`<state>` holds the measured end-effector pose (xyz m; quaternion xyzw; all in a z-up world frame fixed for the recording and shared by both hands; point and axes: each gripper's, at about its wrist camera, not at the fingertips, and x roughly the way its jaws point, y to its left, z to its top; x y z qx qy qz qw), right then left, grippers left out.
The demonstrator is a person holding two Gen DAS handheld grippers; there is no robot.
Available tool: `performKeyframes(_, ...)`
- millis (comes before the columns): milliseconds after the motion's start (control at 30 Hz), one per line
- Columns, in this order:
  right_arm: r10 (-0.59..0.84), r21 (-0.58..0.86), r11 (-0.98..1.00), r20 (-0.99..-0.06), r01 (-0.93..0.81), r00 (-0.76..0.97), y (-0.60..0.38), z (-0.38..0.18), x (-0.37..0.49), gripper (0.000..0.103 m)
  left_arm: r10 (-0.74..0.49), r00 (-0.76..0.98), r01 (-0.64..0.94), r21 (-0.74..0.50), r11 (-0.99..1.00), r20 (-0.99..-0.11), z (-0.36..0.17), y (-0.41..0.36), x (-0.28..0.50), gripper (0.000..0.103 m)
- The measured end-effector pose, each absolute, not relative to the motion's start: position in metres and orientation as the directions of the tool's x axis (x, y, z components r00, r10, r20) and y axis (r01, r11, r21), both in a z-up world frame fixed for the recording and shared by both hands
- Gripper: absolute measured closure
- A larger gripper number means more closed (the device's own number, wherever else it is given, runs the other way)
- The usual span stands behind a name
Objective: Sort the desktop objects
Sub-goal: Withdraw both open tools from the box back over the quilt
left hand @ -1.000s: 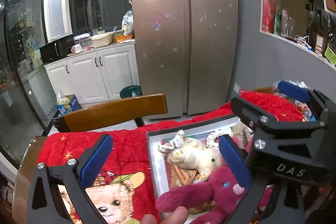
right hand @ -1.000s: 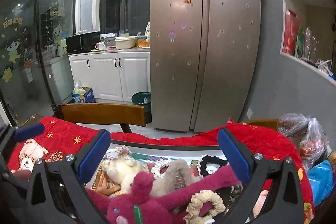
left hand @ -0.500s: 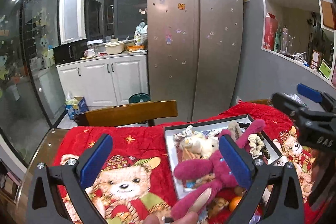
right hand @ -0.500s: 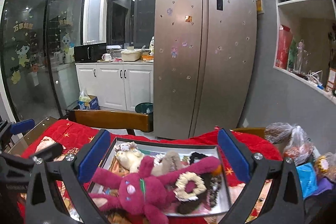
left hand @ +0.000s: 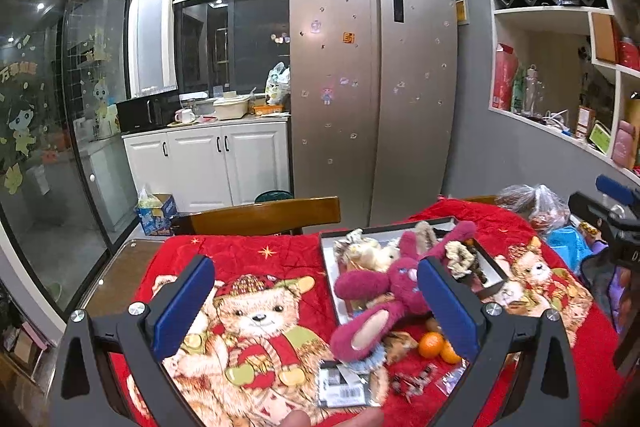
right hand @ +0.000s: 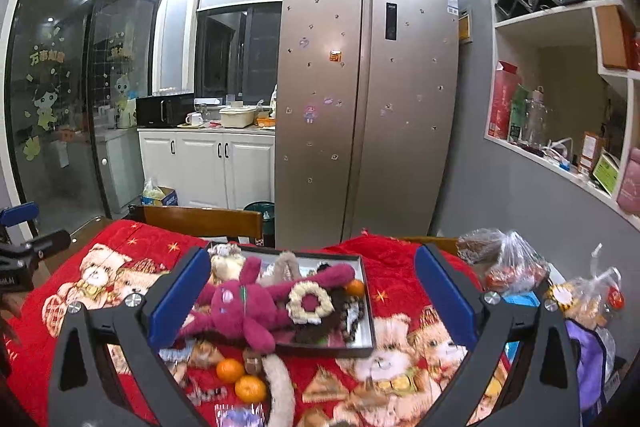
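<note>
Both grippers drawn back: fuzzy magenta plush rabbit (right hand: 240, 303) sprawled over shallow rectangular tray (right hand: 370, 311); left gripper (left hand: 316, 301), right gripper (right hand: 312, 291) wide, empty.

Plush rabbit (right hand: 244, 303) in tray (right hand: 366, 311); oranges (right hand: 240, 379) before tray.

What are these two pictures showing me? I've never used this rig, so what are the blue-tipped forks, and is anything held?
Each fork is a hand-held two-finger gripper with a camera behind it, looking forward. One picture looks along the left gripper, the other along the right gripper. Both are open and hold nothing. Below lies a red blanket with a tray on it. A magenta plush sprawls over the tray's near edge beside a cream scrunchie. Two oranges lie on the blanket in front.
</note>
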<state>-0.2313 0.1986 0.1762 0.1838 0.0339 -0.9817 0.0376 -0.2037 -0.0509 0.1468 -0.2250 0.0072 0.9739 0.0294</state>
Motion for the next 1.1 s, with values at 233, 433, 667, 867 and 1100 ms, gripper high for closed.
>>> performKeyframes(233, -0.064, -0.034, -0.996, -0.391, 0.083, -0.918, 0.221, 0.157, -0.194, 0.000, 0.080, -0.877, -0.116, 0.047, -0.992, -0.475, 0.124, -0.023, -0.177, 0.000)
performKeyframes(433, -0.070, -0.014, -0.996, -0.433, 0.085, -0.899, 0.234, 0.128, -0.183, 0.000, 0.118, -0.852, -0.147, 0.017, -0.989, -0.511, 0.089, -0.003, -0.159, 0.000)
performKeyframes(667, -0.101, 0.031, -0.995, -0.468, 0.098, -0.878, 0.243, 0.097, -0.175, 0.000, 0.150, -0.799, -0.209, 0.034, -0.977, -0.582, 0.052, 0.029, -0.156, 0.000)
performKeyframes(867, -0.100, 0.063, -0.995, -0.493, 0.079, -0.864, 0.250, 0.071, -0.173, 0.000, 0.187, -0.753, -0.252, 0.014, -0.968, -0.630, 0.028, 0.053, -0.167, 0.000)
performKeyframes(1100, -0.059, 0.037, -0.998, -0.537, 0.047, -0.842, 0.260, 0.040, -0.180, 0.000, 0.164, -0.705, -0.252, 0.027, -0.967, -0.690, 0.001, 0.077, -0.188, 0.000)
